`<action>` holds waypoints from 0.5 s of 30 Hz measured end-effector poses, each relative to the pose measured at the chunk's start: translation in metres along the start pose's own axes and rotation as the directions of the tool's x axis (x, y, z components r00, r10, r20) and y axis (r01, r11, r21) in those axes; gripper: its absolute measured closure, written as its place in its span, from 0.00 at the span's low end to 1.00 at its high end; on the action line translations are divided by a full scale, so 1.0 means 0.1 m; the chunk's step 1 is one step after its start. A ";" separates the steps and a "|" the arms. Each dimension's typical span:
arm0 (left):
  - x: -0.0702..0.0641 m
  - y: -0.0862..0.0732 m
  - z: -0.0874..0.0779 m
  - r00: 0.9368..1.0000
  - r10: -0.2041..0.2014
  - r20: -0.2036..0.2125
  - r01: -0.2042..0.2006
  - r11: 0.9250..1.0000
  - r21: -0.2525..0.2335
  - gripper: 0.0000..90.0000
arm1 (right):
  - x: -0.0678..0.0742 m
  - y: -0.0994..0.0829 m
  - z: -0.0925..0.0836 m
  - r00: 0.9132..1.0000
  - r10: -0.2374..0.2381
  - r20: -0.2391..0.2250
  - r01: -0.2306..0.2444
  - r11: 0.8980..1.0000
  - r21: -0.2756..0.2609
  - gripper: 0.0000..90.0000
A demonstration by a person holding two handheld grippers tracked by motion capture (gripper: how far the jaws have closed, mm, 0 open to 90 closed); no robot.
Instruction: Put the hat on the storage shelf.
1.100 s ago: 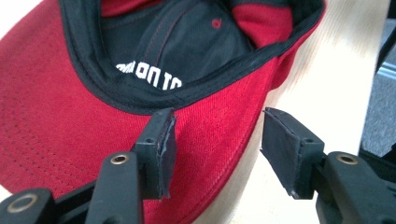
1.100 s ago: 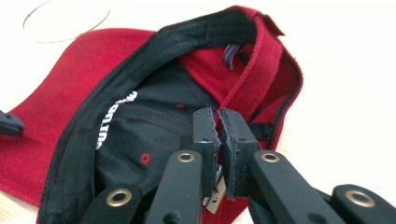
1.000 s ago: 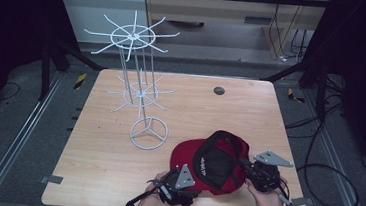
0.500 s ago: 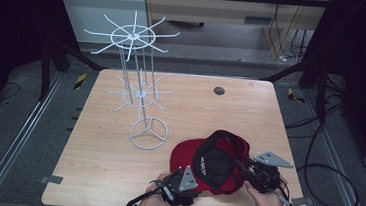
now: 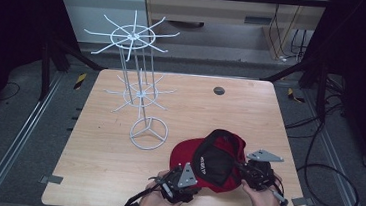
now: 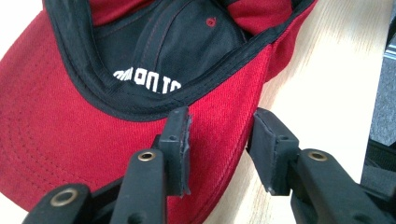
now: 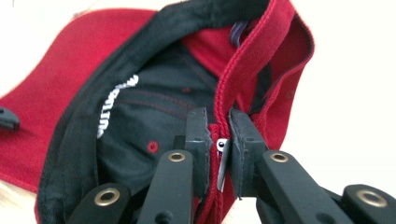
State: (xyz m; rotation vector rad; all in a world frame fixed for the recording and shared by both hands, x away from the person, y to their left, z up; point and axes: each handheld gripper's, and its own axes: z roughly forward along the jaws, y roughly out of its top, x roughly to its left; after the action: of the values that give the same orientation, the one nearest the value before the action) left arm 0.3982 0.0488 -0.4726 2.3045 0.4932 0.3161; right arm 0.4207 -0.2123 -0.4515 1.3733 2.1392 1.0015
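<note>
The worktop (image 5: 104, 176) carries a white wire rack (image 5: 138, 99) standing well beyond both grippers. The red cap (image 5: 216, 158) lies upside down on the worktop between them. The right gripper (image 7: 218, 140) is clamped on the cap's rear band, and that thin edge could slide out if pulled hard. The left gripper (image 6: 219, 140) has just been closing, its jaws straddling the brim edge without pinching it; lifted now, the brim would likely sag, and the cap could twist or drop short of the rack.

Lab recording bay, wooden table (image 5: 113, 187) on metal frame rails (image 5: 14, 143), loose cables (image 5: 315, 170), dark surround
</note>
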 end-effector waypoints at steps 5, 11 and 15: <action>0.03 0.03 -0.04 1.000 -0.006 0.007 0.006 1.000 -0.009 0.72 | -0.04 0.03 -0.04 1.000 0.016 0.000 -0.016 0.999 -0.042 0.84; 0.03 0.11 -0.12 1.000 0.013 -0.019 -0.013 0.999 -0.031 0.80 | -0.11 0.06 -0.13 0.999 0.047 0.001 -0.047 0.991 -0.124 0.69; 0.07 0.18 -0.19 1.000 0.011 -0.028 -0.013 0.998 -0.054 0.86 | -0.12 0.07 -0.17 0.999 0.048 0.008 -0.046 0.986 -0.163 0.61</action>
State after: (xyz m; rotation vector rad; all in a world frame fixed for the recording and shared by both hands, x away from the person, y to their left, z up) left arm 0.4016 0.0521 -0.4464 2.2537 0.4787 0.3634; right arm 0.4190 -0.2269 -0.4356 1.3529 1.9762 1.1556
